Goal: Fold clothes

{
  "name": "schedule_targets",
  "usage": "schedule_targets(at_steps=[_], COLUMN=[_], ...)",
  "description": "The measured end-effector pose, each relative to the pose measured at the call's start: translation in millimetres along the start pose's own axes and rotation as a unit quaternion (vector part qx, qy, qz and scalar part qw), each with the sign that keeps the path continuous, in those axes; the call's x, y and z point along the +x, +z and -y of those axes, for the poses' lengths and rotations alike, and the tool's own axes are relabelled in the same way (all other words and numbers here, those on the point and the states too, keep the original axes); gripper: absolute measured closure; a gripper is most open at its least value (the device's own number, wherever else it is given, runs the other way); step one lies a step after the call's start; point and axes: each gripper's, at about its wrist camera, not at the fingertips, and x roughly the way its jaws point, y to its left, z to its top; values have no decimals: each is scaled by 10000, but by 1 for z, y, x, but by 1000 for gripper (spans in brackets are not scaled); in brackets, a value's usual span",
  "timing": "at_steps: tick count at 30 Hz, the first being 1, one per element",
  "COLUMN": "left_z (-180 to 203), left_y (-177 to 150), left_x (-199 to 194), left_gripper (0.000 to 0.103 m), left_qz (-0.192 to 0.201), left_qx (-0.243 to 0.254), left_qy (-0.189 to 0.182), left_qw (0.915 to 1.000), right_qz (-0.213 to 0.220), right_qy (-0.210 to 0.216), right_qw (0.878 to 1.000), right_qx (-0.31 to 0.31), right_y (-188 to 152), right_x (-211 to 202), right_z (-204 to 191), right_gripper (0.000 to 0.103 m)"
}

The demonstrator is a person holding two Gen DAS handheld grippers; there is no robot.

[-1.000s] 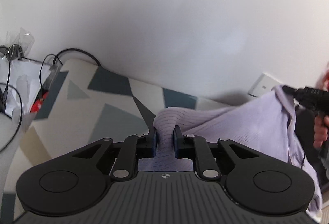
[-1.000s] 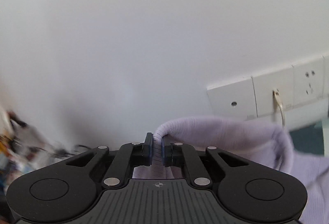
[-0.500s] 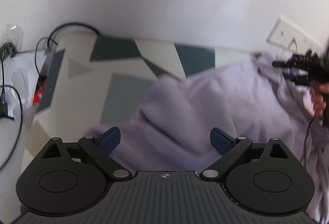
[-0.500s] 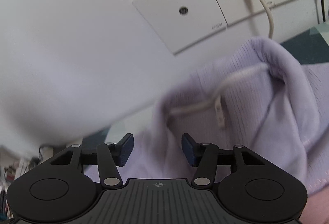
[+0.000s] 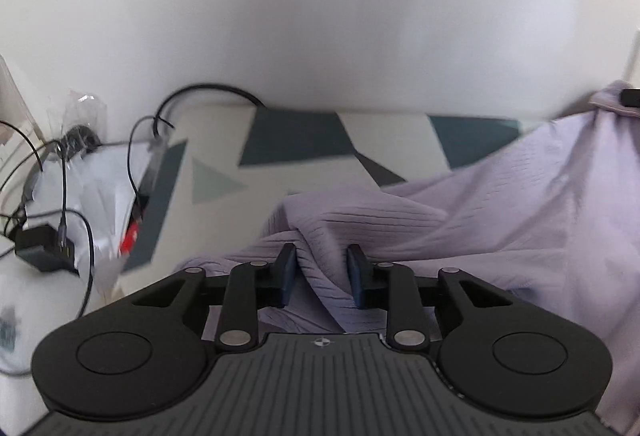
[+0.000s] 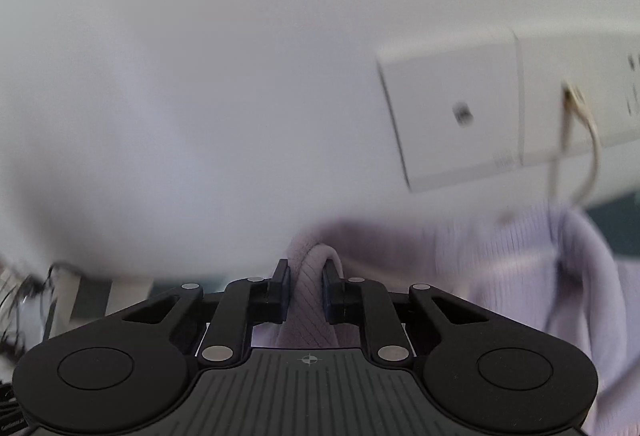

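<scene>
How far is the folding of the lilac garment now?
Nothing looks folded yet: the lilac garment lies rumpled on the patterned table cover. In hand: the right gripper pinches a thick ribbed edge, and the left gripper has cloth between its fingers, though whether it is clamped is unclear. Left: spreading it flat and making every fold.

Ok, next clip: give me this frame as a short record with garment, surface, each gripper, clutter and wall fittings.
garment: lilac ribbed top, crumpled, not yet folded
surface: patterned tabletop, cream with teal shapes
left gripper: fingers partly open around a fold of the top
right gripper: closed on a bunched edge of the top
clutter: black cables and plastic bags at the left edge of the table
wall: socket plates, blurred
</scene>
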Motion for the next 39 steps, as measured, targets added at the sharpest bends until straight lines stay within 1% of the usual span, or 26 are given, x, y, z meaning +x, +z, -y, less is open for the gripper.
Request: schedule_targets(at_steps=[2,4,5,6,7,9,10,11,12,13,16,18,19,21,23,24,25,26,27,28,30,32,33,34,37,39], left_z=[-1,-4,-5,-6,-8,-10,-11,-12,-11,-9,-6,0,3,11,26,35,45,61,76,89,109,122,130,137,159,166], left_y=[6,5,4,3,3,2,1,0,-2,-5,-15,-22,-25,-31,-35,-37,-40,-45,-50,-56,-65,-73,-78,-84,-100,-109], left_x=[9,4,1,-2,-4,-10,-12,-18,-31,-45,-80,-88,-93,-95,-95,-95,-96,-104,-111,-119,-129,-131,-132,-134,-138,-136], left_gripper=[71,64,56,46,41,36,33,21,10,7,2,1,1,1,1,1,1,1,1,1,1,1,1,1,1,1], left_qz=[42,-68,-123,-177,-232,-342,-396,-441,-441,-410,-368,-496,-560,-743,-923,-1003,-1031,-896,-760,-673,-830,-1213,-1363,-1440,-1581,-1720], left_qx=[18,-109,-173,-236,-300,-427,-490,-530,-498,-468,-371,-360,-355,-348,-267,-204,-69,290,632,864,935,781,779,847,1110,1122], left_qy=[135,93,72,51,30,-11,-32,-78,-195,-299,-628,-830,-930,-1069,-1172,-1224,-1248,-1180,-1132,-1195,-1618,-2042,-2129,-2118,-1854,-1712], left_qw=[9999,9999,9997,9996,9993,9985,9980,9976,9976,9976,9967,9947,9935,9909,9885,9872,9868,9885,9886,9868,9789,9682,9644,9629,9635,9636], right_qz=[-233,-431,-414,-396,-369,-197,-113,-29,46,72,58,-41,-65,-113,-237,-332,-426,-505,-503,-503,-515,-556,-566,-549,-514,-516], right_qy=[-131,-423,-591,-758,-932,-1299,-1299,-1298,-1299,-1312,-1344,-1587,-1772,-2189,-2493,-2601,-2707,-2797,-2801,-2809,-2887,-2976,-3038,-3130,-3315,-3390], right_qw=[9994,9981,9974,9959,9939,9907,9910,9913,9914,9913,9903,9849,9810,9701,9590,9532,9469,9408,9382,9358,9346,9352,9347,9329,9289,9273], right_qx=[223,130,-77,-285,-460,-352,-291,-229,-159,-44,361,687,787,1042,1330,1507,1683,1849,1969,2071,2013,1839,1755,1696,1571,1500], right_y=[3,-7,-12,-17,-22,-25,-28,-31,-35,-41,-54,-82,-93,-117,-147,-159,-172,-184,-193,-202,-214,-223,-226,-229,-236,-239], right_x=[18,29,29,30,29,9,-9,-26,-44,-66,-123,-166,-177,-222,-251,-256,-261,-268,-280,-292,-307,-319,-325,-333,-349,-359], right_z=[1,4,2,1,0,2,5,8,11,17,39,35,41,42,44,46,48,49,45,41,34,29,27,24,31,39], right_gripper=[89,88,86,76,56,35,35,33,25,15,8,5,4,2,2,2,2,2,2,1,1,1,1,1,1,1])
